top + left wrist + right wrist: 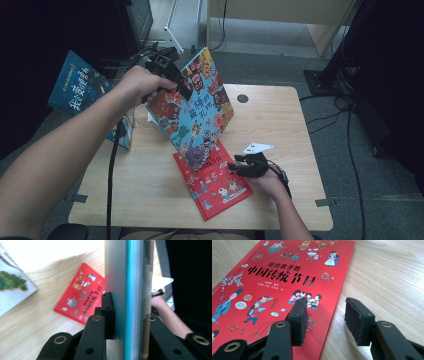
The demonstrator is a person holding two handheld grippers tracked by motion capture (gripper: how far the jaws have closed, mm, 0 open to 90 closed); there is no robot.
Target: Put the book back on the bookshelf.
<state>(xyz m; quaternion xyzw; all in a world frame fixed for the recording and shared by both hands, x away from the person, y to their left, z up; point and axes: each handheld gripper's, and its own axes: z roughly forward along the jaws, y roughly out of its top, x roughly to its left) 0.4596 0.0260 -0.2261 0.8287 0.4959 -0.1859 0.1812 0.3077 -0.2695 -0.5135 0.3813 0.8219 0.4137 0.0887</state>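
A blue picture book (197, 110) with colourful masks hangs tilted above the wooden table (280, 130). My left gripper (181, 89) is shut on its upper left edge. In the left gripper view the book's edge (130, 290) stands clamped between the jaws of that left gripper (130, 312). A red picture book (217, 185) lies flat near the table's front, partly under the blue one. My right gripper (232, 167) is low at its right edge and open. One pad (298, 320) of this right gripper (325, 315) is over the red cover (274, 290), the other over bare wood.
A dark blue book (77, 87) stands off the table's left side. A pale book with a green picture (12, 287) lies at the table's left. A round hole (242, 98) marks the far middle. Cables (350, 150) run across the floor on the right.
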